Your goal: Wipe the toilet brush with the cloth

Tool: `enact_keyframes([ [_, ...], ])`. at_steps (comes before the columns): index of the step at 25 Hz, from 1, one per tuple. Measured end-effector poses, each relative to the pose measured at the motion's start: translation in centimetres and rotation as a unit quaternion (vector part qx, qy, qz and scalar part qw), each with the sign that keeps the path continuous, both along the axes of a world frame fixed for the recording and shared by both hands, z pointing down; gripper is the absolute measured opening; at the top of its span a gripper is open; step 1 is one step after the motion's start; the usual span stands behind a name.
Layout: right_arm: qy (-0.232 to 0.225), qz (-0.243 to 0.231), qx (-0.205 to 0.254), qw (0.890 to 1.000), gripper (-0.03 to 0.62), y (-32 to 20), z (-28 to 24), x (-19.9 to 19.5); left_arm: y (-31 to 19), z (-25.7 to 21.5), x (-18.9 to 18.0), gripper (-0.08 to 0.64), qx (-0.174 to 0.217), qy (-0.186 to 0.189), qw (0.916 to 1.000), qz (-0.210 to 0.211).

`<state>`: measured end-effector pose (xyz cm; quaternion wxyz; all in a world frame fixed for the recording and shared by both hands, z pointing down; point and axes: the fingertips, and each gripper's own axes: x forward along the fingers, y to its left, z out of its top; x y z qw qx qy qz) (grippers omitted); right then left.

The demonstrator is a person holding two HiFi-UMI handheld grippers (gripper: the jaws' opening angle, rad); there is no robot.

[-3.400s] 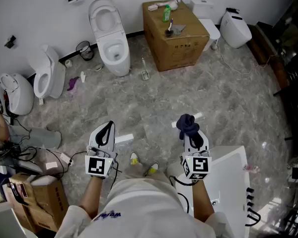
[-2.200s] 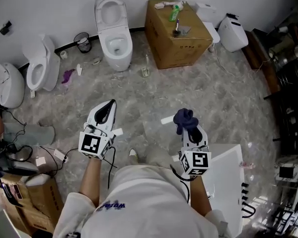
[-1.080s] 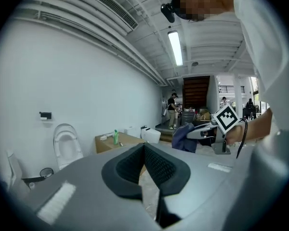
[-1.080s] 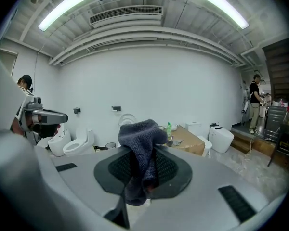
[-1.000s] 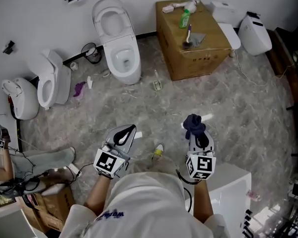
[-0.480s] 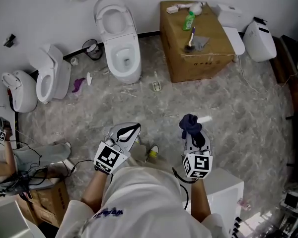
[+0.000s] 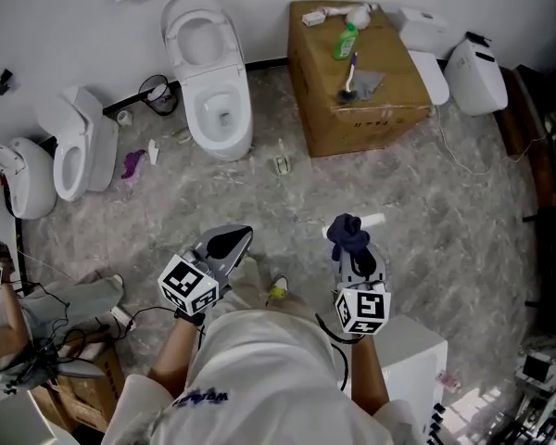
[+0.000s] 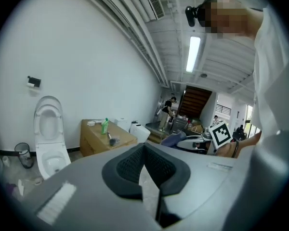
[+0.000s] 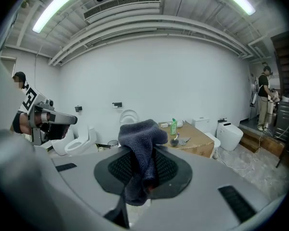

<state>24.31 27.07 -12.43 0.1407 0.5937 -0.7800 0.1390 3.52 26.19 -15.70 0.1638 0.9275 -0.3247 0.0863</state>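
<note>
Right gripper (image 7: 355, 253): fingers clamped on cloth (image 7: 348, 234), which bunched loosely above them. Left gripper (image 7: 230, 242): fingers together, empty. Brush (image 7: 349, 79) stood on box (image 7: 352, 120), well ahead of both. Risk: unsteadied brush could topple when wiped; cloth could slip.

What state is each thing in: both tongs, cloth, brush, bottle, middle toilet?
Left tongs: shut, nothing between them.
Right tongs: shut on the cloth.
Cloth: bunched, sticking out past the tips.
Toilet brush: upright on the cardboard box, untouched.
Green bottle: upright on the box.
Middle toilet: lid up.
</note>
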Motion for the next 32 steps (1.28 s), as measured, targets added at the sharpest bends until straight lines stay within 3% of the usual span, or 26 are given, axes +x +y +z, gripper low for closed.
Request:
enact_keyframes([
  [4,0.011,0.002,-0.012,1.000,0.072,-2.7,0.6,-2.0,-3.7,1.0,-2.6,-0.002,0.043,-0.055,0.9975,-0.014],
  [12,0.013,0.017,-0.083,0.996,0.072,-5.6,2.4,-7.6,-9.8,2.8,-7.7,0.000,0.046,-0.086,0.9953,0.007],
  [15,0.030,0.016,-0.119,0.992,0.073,-5.0,4.0,-9.0,-11.3,4.0,-8.4,0.000,0.039,-0.062,0.9966,0.036],
  [19,0.070,0.030,-0.121,0.990,0.072,-6.1,4.1,-9.2,-12.8,5.9,-7.8,0.000,0.044,-0.028,0.9946,0.089],
  [24,0.070,0.029,-0.143,0.987,0.072,-6.9,6.6,-9.3,-14.9,8.8,-7.2,0.000,0.024,-0.038,0.9912,0.124],
  [28,0.069,0.005,-0.150,0.986,0.072,-8.7,9.7,-9.1,-16.8,11.1,-7.0,0.000,0.019,-0.051,0.9923,0.111],
  [32,0.071,-0.011,-0.143,0.987,0.072,-12.1,12.8,-9.0,-19.5,13.3,-7.2,0.000,0.010,-0.011,0.9981,0.061],
])
